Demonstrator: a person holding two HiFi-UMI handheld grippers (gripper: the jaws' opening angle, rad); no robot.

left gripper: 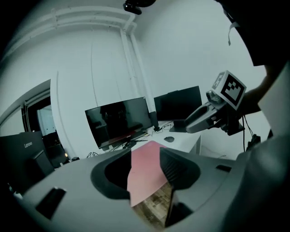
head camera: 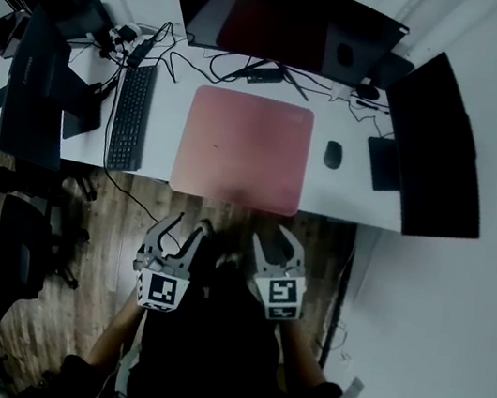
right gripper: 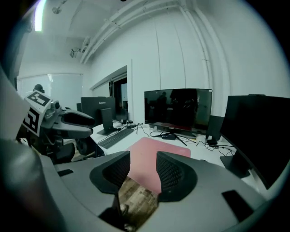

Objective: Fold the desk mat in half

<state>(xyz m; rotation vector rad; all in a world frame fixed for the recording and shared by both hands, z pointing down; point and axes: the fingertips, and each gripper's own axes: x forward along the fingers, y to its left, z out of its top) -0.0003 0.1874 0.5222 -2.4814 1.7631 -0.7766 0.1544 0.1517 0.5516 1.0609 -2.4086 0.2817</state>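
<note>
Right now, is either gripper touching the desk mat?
No: in the head view the left gripper and right gripper hang open over the floor, short of the flat desk mat.

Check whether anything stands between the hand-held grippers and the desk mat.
Nothing visible does. The left hand-held gripper and right hand-held gripper hang open over floor before the desk mat; keyboard and mouse lie beside it.
</note>
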